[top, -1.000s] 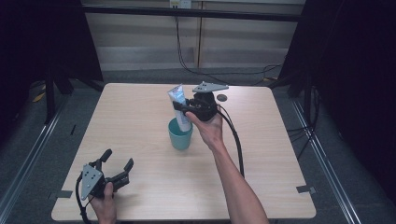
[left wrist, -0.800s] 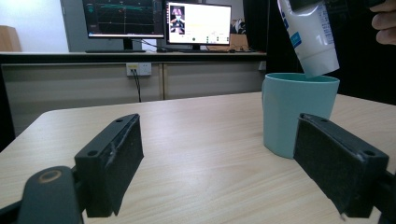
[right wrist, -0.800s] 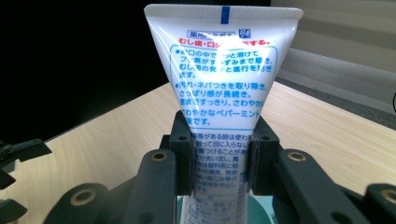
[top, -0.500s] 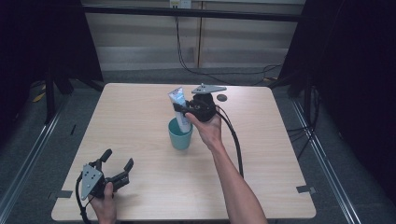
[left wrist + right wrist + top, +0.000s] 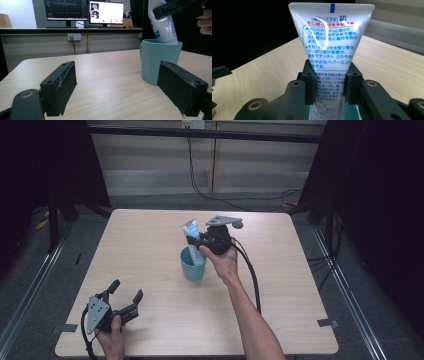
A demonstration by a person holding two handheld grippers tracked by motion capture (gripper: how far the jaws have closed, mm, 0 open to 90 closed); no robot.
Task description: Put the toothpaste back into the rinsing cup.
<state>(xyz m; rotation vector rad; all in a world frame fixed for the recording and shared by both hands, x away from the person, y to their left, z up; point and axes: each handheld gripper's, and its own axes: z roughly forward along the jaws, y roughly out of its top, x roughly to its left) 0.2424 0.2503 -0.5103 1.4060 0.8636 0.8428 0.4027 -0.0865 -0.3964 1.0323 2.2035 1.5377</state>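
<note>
Toothpaste tube is standing crimped end up with its lower end inside the teal mug, which is sitting near the middle of the table. The right gripper is clamping the tube's middle, its pads pressing the printed sides flat in the right gripper view. From the mug, that gripper's body and the hand holding it are sitting at about two o'clock in the high view.

My reading is that the placing step is under way: the tube is being lowered or settled into the mug, and I cannot tell whether its cap end is touching the bottom yet. The next move is calling for the jaws to part gently, so that the tube leans against the rim rather than tipping the mug, and then for the hand to lift away clear of the tall crimped end.

The left gripper is resting on the table at roughly seven o'clock from the mug, well apart from it, with its jaws spread wide and nothing between them; the left gripper view is looking across at the mug and tube.

Counting: one tube, one mug, two grippers, one table.
</note>
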